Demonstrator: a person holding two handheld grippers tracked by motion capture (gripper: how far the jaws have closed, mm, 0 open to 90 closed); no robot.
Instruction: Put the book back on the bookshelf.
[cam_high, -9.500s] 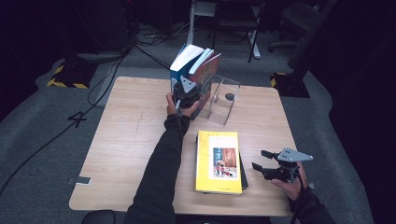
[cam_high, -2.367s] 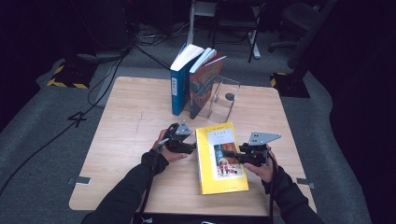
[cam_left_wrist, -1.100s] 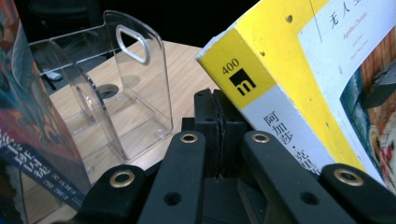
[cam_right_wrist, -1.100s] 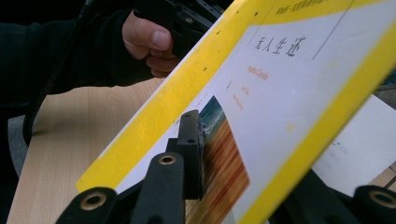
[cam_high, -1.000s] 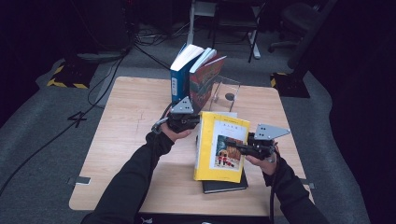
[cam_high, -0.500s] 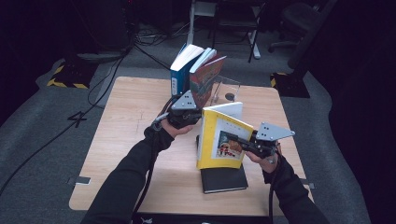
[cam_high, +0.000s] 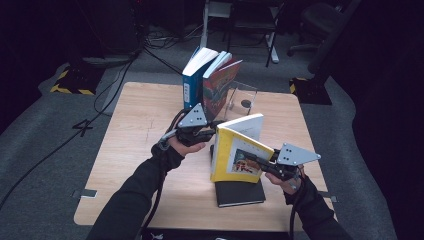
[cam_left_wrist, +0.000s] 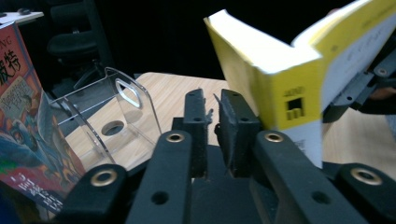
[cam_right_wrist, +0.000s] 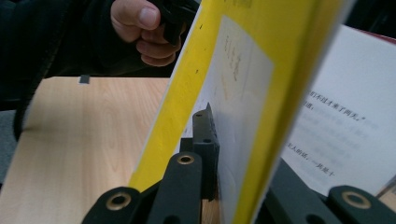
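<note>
A yellow book (cam_high: 232, 155) stands nearly upright above the table, spine to the left and its covers slightly spread. My right gripper (cam_high: 251, 160) is shut on its front cover; in the right gripper view one jaw of the right gripper (cam_right_wrist: 229, 116) lies flat against the yellow book (cam_right_wrist: 187, 93), the other is hidden behind the cover. My left gripper (cam_high: 212, 132) is beside the spine's top. Its jaws have just been opening; in the left gripper view the left gripper (cam_left_wrist: 210, 100) shows a narrow gap with nothing in it, the yellow book (cam_left_wrist: 280, 79) just to its right.
A black book (cam_high: 240, 192) lies flat under the yellow one near the table's (cam_high: 135, 130) front edge. At the back a blue book (cam_high: 192, 80) and a red book (cam_high: 222, 82) lean together, next to a clear bookend (cam_high: 242, 100).
The yellow book has swung from a low tilt to nearly upright, and its covers have spread. The left gripper has risen and come off the book's edge.
</note>
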